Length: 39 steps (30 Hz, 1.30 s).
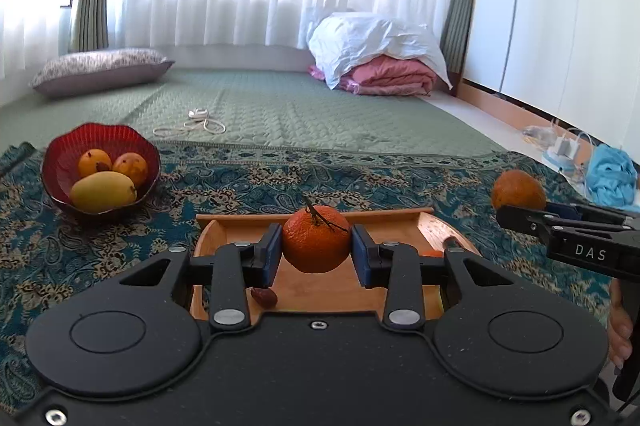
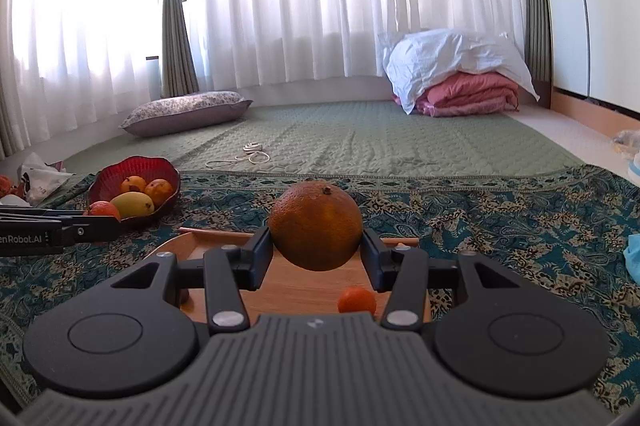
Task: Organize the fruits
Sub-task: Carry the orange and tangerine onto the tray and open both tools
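1. The left tool (image 1: 316,252) pinches a bright stemmed orange (image 1: 316,240) between its blue pads, held above the wooden tray (image 1: 424,226), not resting on it.
2. The right tool (image 2: 316,258) is clamped on a larger, duller orange (image 2: 316,228), also lifted over the tray (image 2: 288,286). In the left view this second orange (image 1: 517,190) shows out to the right, well apart from the first.
3. Below them, a small tangerine (image 2: 357,300) and a dark dried fruit (image 1: 264,297) lie on the tray floor.
4. The relation that matters: the red bowl (image 1: 60,162) sits ahead and to the left of both tools, on the patterned cloth (image 1: 280,182). The left tool is clearly the nearer one; the right would have to cross over the tray and past its partner.
5. The bowl already holds a mango (image 1: 103,191) and two small yellow-orange fruits (image 1: 94,162), so free room looks tight. I judge a drop would need to go towards its right side.
6. Nothing stands between the left tool and the bowl but bare cloth.
7. Farther back lie a white cable (image 1: 192,124) on the green mat (image 1: 320,106), a pillow (image 1: 100,70) and folded bedding (image 1: 380,66) by the curtains.
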Tool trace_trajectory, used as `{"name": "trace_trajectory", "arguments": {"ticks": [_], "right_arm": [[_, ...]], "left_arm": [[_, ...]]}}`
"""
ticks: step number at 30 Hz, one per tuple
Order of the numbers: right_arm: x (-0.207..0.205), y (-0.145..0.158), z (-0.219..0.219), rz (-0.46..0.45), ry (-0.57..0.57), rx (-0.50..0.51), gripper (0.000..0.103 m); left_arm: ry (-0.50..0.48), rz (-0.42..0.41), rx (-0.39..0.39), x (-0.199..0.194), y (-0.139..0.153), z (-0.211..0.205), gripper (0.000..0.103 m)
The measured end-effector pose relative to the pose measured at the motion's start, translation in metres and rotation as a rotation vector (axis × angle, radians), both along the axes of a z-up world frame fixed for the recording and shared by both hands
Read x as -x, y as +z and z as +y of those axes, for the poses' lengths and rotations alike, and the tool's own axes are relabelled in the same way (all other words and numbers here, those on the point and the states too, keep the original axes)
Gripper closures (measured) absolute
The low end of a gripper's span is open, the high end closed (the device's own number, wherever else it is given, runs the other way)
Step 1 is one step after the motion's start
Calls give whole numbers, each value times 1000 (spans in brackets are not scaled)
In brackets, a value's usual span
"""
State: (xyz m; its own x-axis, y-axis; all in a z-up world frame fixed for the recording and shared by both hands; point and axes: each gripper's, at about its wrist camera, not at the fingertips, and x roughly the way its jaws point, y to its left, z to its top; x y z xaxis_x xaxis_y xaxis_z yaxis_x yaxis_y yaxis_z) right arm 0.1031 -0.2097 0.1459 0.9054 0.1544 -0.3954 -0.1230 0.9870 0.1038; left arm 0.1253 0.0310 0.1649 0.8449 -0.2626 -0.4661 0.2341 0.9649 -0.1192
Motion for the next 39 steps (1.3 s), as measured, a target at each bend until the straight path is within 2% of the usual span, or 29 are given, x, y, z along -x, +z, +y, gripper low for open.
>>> {"name": "trace_trajectory", "arguments": {"ticks": [7, 14, 24, 27, 29, 36, 39], "right_arm": [[-56, -7, -12, 100, -15, -26, 51], [-111, -28, -21, 235, -34, -28, 52], [-160, -69, -17, 411, -52, -27, 52], [-166, -77, -14, 433, -55, -18, 53], [-168, -79, -11, 434, -62, -8, 65], [-171, -77, 1, 432, -42, 71, 65], [-170, -76, -2, 435, -46, 57, 65]], "left_arm": [[16, 81, -3, -60, -9, 2, 68], [43, 196, -29, -115, -39, 0, 68], [74, 303, -88, -157, -79, -6, 68], [81, 321, -100, -163, -86, -6, 68], [86, 330, -109, -166, -90, -6, 68], [85, 346, -122, -171, -100, -5, 68], [93, 355, -124, -171, -104, -3, 68]]}}
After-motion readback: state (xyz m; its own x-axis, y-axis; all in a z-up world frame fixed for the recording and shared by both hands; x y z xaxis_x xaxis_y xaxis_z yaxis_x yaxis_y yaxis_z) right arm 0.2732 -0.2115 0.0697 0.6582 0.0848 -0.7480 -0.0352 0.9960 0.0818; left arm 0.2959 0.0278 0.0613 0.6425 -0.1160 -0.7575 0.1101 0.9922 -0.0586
